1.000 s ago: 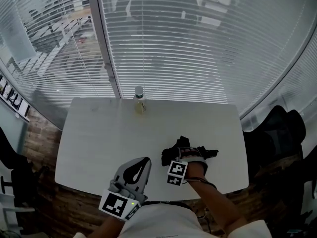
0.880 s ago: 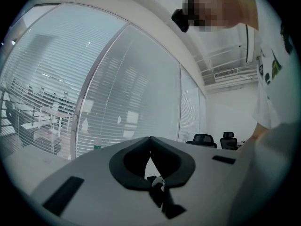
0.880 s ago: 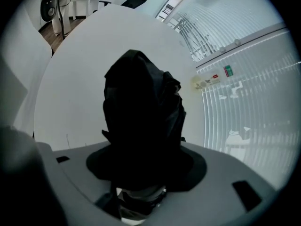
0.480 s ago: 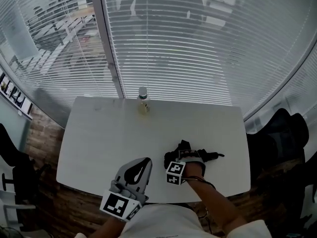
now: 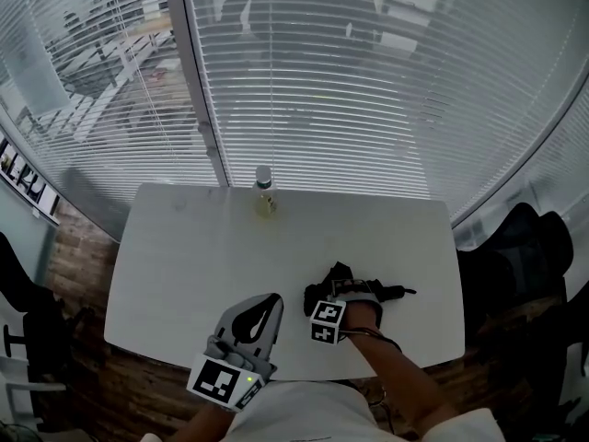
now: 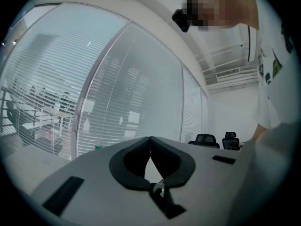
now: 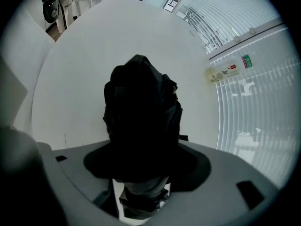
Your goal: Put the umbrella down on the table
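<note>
- Head view: umbrella (image 5: 324, 288) is lying on the table (image 5: 184, 247), lower center.
- My right gripper (image 5: 357, 288) has just been opening its jaws wide around it.
- My left gripper (image 5: 271, 298) is sitting pinched together, empty.

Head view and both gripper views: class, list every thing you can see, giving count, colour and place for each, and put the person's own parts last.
table: 1, white, below the window
umbrella: 1, black, folded, lying on the table towards its near edge
bottle: 1, pale yellowish, at the table's far edge by the window
blinds: several panels, white, across the windows behind the table
chairs: at least 2, black, beside the table
left gripper: 1, grey, at the table's near edge, shut, empty
right gripper: 1, grey, pointing down over the umbrella; jaws have just been opening, umbrella between them
</note>
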Demonstrator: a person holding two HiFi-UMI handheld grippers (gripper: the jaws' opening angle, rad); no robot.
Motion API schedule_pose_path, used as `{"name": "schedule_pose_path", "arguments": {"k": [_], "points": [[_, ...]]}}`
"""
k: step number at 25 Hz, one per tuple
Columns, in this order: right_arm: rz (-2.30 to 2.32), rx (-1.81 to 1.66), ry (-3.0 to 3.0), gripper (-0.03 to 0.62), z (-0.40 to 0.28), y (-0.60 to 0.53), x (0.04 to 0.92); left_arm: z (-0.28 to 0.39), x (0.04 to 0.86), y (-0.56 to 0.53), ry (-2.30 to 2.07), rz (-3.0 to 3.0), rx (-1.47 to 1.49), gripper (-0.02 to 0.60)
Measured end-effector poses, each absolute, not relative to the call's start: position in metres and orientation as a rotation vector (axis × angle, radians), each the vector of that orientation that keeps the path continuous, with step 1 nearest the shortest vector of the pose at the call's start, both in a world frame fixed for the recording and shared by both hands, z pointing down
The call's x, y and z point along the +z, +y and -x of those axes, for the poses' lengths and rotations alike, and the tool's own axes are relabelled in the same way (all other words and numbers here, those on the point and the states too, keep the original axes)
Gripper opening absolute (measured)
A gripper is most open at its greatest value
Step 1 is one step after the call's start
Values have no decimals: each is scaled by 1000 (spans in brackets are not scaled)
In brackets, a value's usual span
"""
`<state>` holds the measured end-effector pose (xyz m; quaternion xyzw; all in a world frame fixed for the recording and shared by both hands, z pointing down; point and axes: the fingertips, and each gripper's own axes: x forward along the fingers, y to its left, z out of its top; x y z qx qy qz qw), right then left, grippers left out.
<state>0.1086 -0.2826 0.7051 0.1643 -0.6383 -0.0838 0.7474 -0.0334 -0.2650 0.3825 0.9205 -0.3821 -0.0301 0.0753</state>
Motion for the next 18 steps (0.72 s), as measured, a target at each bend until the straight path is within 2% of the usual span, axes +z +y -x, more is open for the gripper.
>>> {"name": "schedule_pose_path", "arguments": {"k": [3,7,18], "points": [[-376,-171,-1436,315,-109,-277,694,35,381,-265,-1154,-2763,-97,12],[-441,-172,-1519,308,-108,-270,663,37,383,-266,-1160,-2757,-92,12],[-864,-24,-1916,192,-118,-282,552,20,383,-268,-1105,-2782,-79,12]]}}
